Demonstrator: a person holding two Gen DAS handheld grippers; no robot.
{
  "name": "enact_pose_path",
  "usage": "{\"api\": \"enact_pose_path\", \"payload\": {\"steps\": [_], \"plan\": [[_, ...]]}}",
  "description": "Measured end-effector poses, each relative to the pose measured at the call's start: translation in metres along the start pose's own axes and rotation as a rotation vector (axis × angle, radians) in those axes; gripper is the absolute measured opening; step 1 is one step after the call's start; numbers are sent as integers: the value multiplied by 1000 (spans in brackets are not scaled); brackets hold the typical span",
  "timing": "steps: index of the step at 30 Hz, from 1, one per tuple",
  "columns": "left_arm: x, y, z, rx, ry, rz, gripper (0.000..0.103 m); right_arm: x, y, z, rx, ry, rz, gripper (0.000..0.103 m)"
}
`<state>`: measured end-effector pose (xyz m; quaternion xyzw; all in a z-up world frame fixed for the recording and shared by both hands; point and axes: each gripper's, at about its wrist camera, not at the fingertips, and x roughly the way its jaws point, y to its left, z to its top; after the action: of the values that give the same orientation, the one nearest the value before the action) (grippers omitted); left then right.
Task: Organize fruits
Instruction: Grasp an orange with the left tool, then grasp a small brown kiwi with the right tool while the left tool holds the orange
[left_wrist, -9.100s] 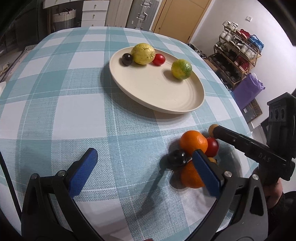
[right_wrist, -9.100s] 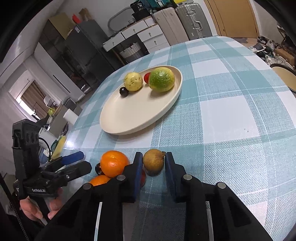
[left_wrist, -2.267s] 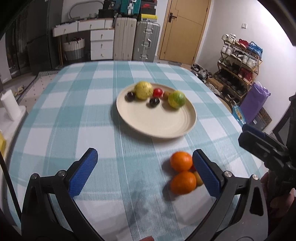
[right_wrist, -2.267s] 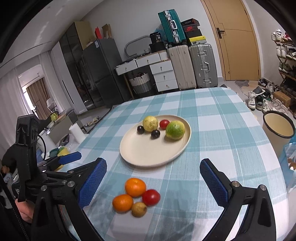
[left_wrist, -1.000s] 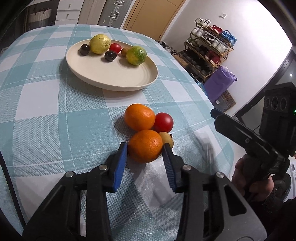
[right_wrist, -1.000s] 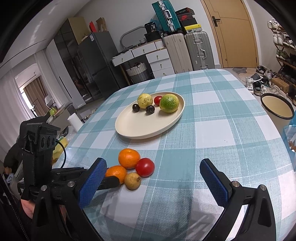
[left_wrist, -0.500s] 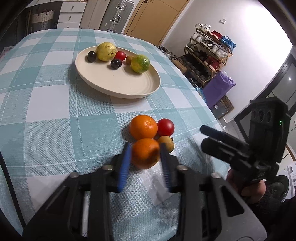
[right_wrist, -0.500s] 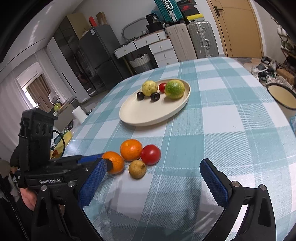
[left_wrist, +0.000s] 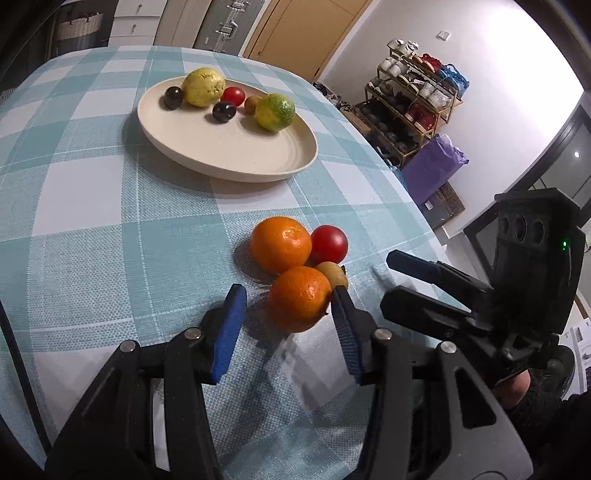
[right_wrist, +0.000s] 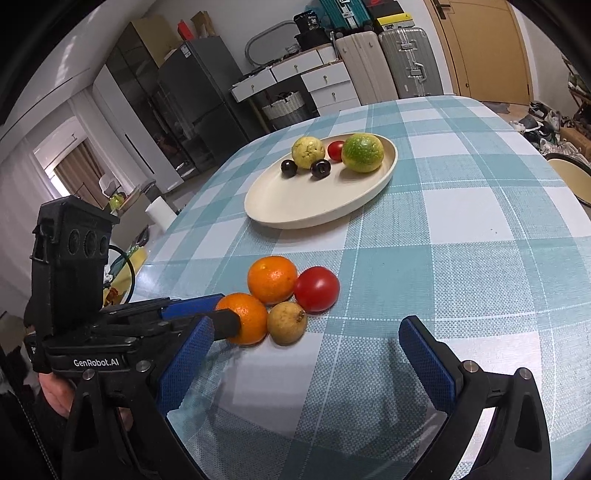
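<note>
A cream plate (left_wrist: 236, 155) (right_wrist: 295, 206) holds a yellow fruit (left_wrist: 204, 86), a green citrus (left_wrist: 275, 111), a red tomato (left_wrist: 233, 94), a small brown fruit and two dark plums. On the cloth lie two oranges, a red tomato (left_wrist: 329, 244) (right_wrist: 317, 288) and a small brown fruit (right_wrist: 287, 322). My left gripper (left_wrist: 288, 306) is partly open around the near orange (left_wrist: 300, 297) (right_wrist: 246, 316); its right finger touches the orange and the left one stands apart. The far orange (left_wrist: 280, 243) (right_wrist: 272, 279) sits just behind. My right gripper (right_wrist: 306, 354) is wide open and empty, just short of the pile.
The checked tablecloth (left_wrist: 92, 206) covers a round table whose edge drops off on the right. A shoe rack (left_wrist: 417, 99) and a purple bag (left_wrist: 436, 166) stand beyond that edge. Suitcases and drawers (right_wrist: 369, 70) line the far wall. A bin (right_wrist: 569, 177) stands by the table.
My left gripper closed on the near orange a second ago and has since opened to a partial gap. My right gripper has moved closer to the pile and stayed open.
</note>
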<state>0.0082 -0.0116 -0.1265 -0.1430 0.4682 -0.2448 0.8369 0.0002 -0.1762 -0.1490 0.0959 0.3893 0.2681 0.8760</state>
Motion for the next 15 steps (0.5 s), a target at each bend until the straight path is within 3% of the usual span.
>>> {"api": "enact_pose_path", "payload": {"steps": [3,15], "plan": [[6,-2,-2,9,23,-27,33,-1,-3,-1,11,0,-2,103],[-21,14,2,-27,-49,-7,33,3,-3,-3,12,24,4,103]]}}
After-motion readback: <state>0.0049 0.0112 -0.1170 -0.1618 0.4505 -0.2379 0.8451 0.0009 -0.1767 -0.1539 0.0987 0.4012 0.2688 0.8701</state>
